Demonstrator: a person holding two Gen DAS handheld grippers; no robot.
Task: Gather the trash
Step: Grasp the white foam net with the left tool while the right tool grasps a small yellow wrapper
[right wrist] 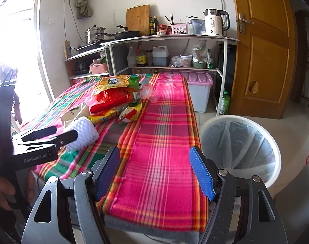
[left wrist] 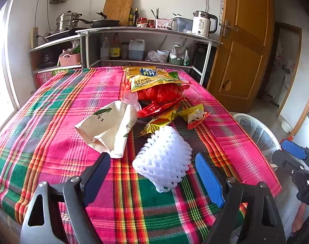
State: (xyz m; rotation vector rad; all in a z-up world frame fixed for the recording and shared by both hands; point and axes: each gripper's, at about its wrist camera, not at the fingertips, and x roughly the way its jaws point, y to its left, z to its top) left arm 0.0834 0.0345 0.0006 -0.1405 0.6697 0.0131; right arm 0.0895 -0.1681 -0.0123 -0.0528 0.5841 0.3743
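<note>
A: Progress check, quick. Anything in the bin [right wrist: 275, 142] yet?

B: Doesn't look like it. Its liner shows no trash in the part I can see; the bottom is hidden. It stands on the floor just off the table's right edge.

A: So what's left?

B: Basically everything. The white foam net [left wrist: 164, 158] lies nearest, on the plaid tablecloth [left wrist: 52, 152]. Behind it, left, the cream paper pouch [left wrist: 107, 126]. Further back is a pile: small yellow-red snack packet [left wrist: 196, 115], gold wrapper [left wrist: 158, 122], red wrapper [left wrist: 154, 107], red plastic bag [left wrist: 160, 92] under the big yellow snack bag [left wrist: 148, 77], plus some clear plastic [right wrist: 147, 91].

A: Grippers?

B: Left gripper [left wrist: 152, 178] has its fingers spread wide on either side of the foam net, not clamped; I can't tell if the pads touch it. Right gripper [right wrist: 154, 170] is also spread apart, holding nothing, over the table's near right part, beside the bin.

A: Verdict?

B: Very start, I'd say. First pick likely the foam net, then everything else.
</note>
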